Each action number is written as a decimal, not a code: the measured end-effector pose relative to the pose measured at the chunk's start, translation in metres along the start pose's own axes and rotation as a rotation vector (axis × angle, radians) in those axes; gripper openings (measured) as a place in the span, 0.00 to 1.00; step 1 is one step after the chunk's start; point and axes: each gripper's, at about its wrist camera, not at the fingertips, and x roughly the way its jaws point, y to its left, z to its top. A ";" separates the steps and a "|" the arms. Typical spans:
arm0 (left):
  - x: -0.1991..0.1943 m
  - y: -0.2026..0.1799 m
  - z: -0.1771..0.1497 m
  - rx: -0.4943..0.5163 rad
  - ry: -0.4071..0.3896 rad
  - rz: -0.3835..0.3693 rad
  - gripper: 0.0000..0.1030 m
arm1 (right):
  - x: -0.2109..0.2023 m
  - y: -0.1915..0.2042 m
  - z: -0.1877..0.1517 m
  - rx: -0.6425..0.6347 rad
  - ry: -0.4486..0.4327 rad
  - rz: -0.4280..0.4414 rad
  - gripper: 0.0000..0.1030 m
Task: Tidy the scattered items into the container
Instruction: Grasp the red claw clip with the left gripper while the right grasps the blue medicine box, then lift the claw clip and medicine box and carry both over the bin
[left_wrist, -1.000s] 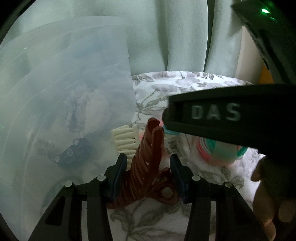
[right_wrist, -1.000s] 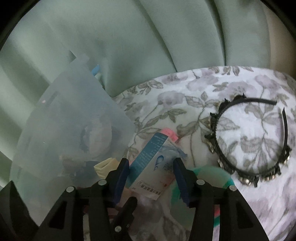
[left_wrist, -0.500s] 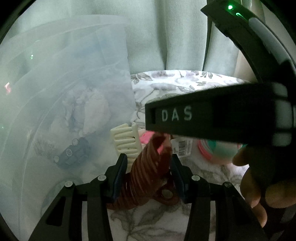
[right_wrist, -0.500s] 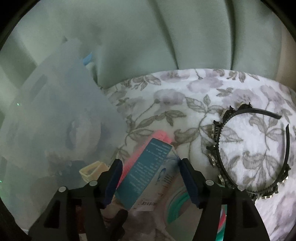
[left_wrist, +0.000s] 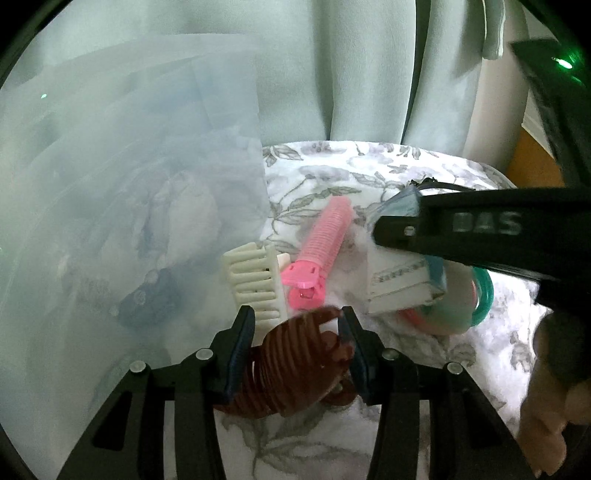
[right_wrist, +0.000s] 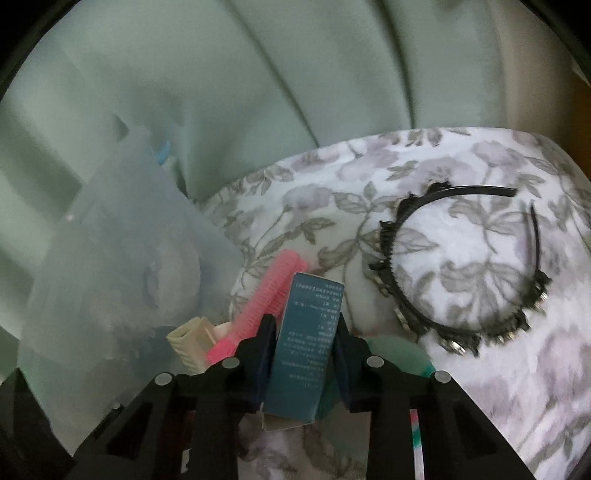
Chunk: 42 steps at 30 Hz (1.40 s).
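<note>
My left gripper (left_wrist: 295, 321) is shut on a brown hair claw clip (left_wrist: 295, 369), held low over the floral cloth, right beside the translucent container (left_wrist: 129, 184). My right gripper (right_wrist: 303, 325) is closing, its pads pressing on a teal and white carton (right_wrist: 306, 339), which stands on end between them. From the left wrist view the same carton (left_wrist: 402, 291) hangs under the right gripper's black finger (left_wrist: 461, 229). Beside the container (right_wrist: 110, 258) lie a pink roller clip (left_wrist: 325, 236) and a cream comb (left_wrist: 255, 280).
A black jewelled headband (right_wrist: 461, 295) lies on the cloth to the right. A teal and pink ring (left_wrist: 476, 302) sits under the carton. A pale green curtain (right_wrist: 258, 92) hangs behind the table edge. A person's hand (left_wrist: 546, 424) holds the right gripper.
The right gripper opened wider around the carton, then closed on it and stood it on end. In the left view it drew off to the right, uncovering the pink clip. The brown clip tipped lower.
</note>
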 end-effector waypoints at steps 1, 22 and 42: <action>0.000 0.001 0.001 0.000 -0.001 -0.002 0.32 | -0.004 -0.001 -0.002 0.013 -0.007 0.009 0.29; -0.039 0.009 -0.005 -0.021 -0.003 -0.077 0.11 | -0.078 -0.006 -0.039 0.146 -0.118 0.044 0.27; -0.136 0.012 0.018 -0.008 -0.171 -0.152 0.10 | -0.170 0.023 -0.044 0.149 -0.275 0.051 0.27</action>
